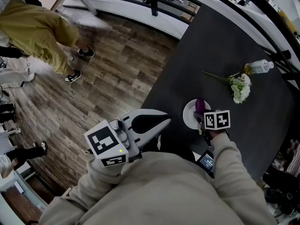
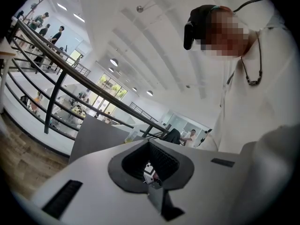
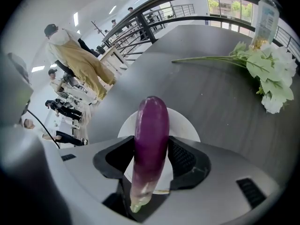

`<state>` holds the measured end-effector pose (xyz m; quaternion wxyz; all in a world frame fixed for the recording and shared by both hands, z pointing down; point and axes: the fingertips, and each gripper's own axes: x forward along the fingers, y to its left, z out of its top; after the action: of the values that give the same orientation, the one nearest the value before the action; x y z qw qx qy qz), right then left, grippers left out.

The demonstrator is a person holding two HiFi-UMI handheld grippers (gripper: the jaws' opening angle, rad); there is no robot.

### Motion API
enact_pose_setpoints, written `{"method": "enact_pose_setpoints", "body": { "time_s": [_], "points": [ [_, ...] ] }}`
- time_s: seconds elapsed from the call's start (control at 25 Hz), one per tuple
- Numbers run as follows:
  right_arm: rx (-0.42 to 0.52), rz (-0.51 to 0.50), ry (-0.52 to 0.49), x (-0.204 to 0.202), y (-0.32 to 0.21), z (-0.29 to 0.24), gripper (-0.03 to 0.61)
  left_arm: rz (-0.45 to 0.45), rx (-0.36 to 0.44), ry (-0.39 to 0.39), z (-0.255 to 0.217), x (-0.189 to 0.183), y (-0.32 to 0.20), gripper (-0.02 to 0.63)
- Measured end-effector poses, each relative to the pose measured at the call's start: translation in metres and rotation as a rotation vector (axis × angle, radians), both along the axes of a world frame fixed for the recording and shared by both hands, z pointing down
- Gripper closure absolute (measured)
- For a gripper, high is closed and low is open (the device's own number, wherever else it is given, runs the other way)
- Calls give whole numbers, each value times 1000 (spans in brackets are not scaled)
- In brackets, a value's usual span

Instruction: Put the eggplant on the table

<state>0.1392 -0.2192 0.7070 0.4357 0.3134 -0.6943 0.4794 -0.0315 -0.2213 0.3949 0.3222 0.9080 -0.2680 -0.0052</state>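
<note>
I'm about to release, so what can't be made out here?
- Gap between eggplant and plate: the eggplant's own body hides it in the right gripper view; the right hand-held gripper overlaps it in the head view.
- Print on the bottle: too small to read in the right gripper view.

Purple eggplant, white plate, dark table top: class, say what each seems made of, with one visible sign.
The long purple eggplant looks glossy, real skin or plastic; the sheen leaves that open. The white round plate seems matte plastic or ceramic, showing no glare. The dark grey table top looks like matte laminate, faintly streaked.
</note>
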Motion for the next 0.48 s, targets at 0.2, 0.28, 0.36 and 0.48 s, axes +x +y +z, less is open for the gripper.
{"method": "enact_pose_setpoints", "body": {
  "time_s": [0.2,0.28,0.36,0.48],
  "points": [
    [7,-22,26,1,1,4,347,-15,-2,0,1,-3,3,609],
    [11,-32,32,2,2,4,329,-16,-2,1,1,-3,5,609],
    [18,-38,36,2,2,3,307,-17,0,1,1,-3,5,609],
    [25,-29,27,0,0,2,288,-18,5,-3,-2,-4,5,609]
  ]
}}
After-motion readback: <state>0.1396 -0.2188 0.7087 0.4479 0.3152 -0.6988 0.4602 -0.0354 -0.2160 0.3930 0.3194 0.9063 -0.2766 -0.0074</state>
